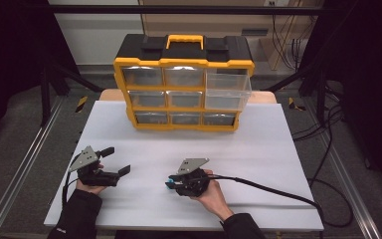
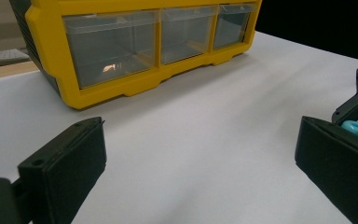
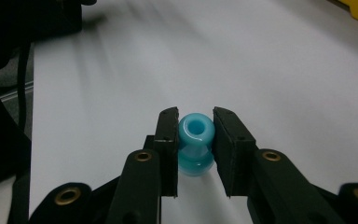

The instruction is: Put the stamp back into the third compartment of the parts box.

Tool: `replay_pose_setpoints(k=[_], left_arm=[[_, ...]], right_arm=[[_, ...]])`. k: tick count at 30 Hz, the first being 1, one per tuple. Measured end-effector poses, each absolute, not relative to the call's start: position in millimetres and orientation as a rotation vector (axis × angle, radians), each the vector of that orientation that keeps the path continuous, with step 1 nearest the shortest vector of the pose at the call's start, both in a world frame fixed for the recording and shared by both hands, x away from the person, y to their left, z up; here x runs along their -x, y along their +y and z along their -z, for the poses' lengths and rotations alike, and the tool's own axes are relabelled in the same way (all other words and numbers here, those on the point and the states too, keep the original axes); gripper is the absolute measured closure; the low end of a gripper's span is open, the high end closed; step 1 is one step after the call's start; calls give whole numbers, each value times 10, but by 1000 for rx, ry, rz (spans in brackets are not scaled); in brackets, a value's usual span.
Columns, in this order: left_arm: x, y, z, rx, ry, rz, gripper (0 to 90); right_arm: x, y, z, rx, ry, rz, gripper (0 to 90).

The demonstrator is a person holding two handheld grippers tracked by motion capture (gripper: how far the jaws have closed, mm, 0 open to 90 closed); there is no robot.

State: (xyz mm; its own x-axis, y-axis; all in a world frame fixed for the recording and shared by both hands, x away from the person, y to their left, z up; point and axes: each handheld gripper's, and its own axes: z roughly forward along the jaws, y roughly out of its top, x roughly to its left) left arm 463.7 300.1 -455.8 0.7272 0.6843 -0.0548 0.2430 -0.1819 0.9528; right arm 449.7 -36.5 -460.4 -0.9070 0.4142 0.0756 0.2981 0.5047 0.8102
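Blue spool (image 3: 196, 140) between right hand-held gripper (image 3: 196, 133) pads

Left tongs (image 1: 115, 160) gape wide; right tongs (image 1: 170, 181) clamped narrow

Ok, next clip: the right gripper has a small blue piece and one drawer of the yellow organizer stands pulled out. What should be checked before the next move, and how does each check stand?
1. Right gripper shut on the blue piece: ok, both pads press its sides.
2. Piece sits straight between the pads: ok in the right gripper view.
3. Open drawer at the top right of the organizer pulled out: ok.
4. Drawer has room inside: cannot tell, though it looks clear.
5. Left gripper open, holding nothing: ok.
6. White table between piece and organizer free of obstacles: ok.
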Motion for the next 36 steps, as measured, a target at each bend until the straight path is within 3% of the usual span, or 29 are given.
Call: replay_pose_setpoints(k=[36], left_arm=[[-4638,2995,4563,-1757,738,-463,19]], right_arm=[[-4459,-541,4275,-598,2525,-1430,721]])
